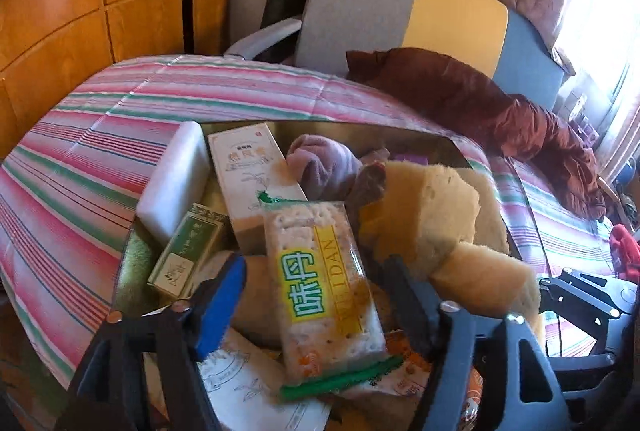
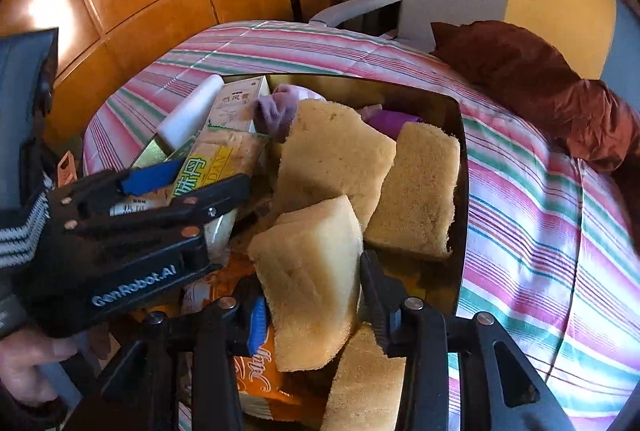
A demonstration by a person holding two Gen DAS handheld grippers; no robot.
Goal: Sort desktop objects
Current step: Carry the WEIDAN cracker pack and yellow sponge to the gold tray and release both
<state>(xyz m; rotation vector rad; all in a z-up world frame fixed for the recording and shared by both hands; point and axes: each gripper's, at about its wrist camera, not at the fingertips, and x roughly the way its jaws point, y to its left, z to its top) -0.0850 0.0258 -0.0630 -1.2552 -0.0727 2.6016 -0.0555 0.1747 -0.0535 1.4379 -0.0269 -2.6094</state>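
A dark tray (image 2: 460, 167) on the striped cloth holds several objects. My left gripper (image 1: 316, 295) is open around a clear cracker packet (image 1: 324, 279) with green ends, which lies on the pile between the fingers. It also shows in the right wrist view (image 2: 208, 171), with the left gripper (image 2: 200, 183) beside it. My right gripper (image 2: 312, 311) is shut on a yellow sponge block (image 2: 312, 271) and holds it above the tray. Two more yellow sponges (image 2: 336, 155) (image 2: 416, 191) lie in the tray.
The tray also holds a white foam block (image 1: 176, 183), a cream box (image 1: 248, 171), a green box (image 1: 188, 251), a purple cloth (image 1: 324, 163) and orange snack packets (image 2: 256, 371). A brown cloth (image 1: 480, 103) lies on the striped bedcover (image 1: 80, 159). A chair (image 1: 400, 11) stands behind.
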